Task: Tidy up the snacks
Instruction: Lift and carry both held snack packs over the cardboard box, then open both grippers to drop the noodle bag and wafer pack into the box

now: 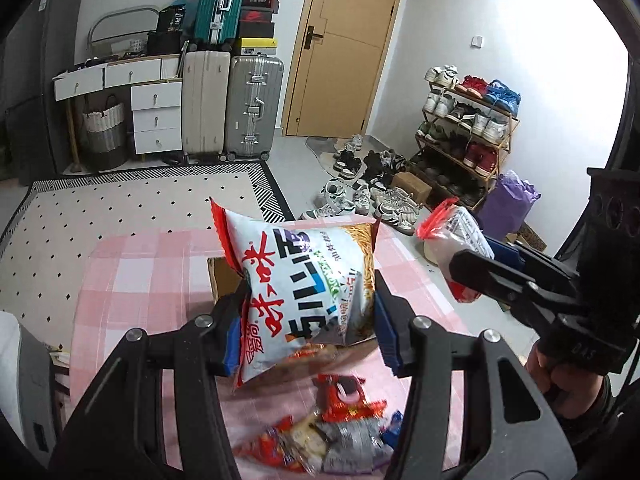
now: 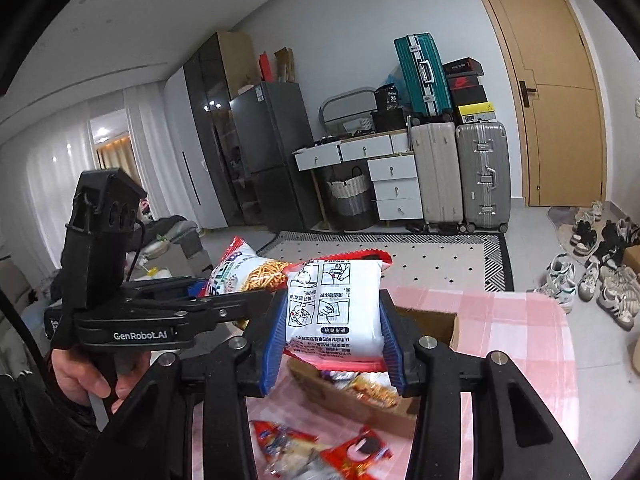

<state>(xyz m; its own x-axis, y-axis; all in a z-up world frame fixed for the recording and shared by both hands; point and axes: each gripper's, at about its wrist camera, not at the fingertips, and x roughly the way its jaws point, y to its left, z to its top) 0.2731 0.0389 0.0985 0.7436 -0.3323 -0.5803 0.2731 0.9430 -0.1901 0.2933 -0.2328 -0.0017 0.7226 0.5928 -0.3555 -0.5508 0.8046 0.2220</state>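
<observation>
1. Noodle bag (image 1: pixel 304 284): big, white and red, tilted, held in the air over the box (image 1: pixel 224 280).
2. White packet (image 2: pixel 336 308): red-edged, upright, also aloft.
3. Box: open cardboard, holding snacks, on the pink checked cloth (image 1: pixel 132 264).
4. Loose packets (image 1: pixel 332 436): a heap before it.

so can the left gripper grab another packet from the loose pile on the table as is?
Probably not. The left gripper is already shut on the big white snack bag and held above the loose pile; nothing else blocks the pile, but the bag would have to go into the cardboard box first.
</observation>
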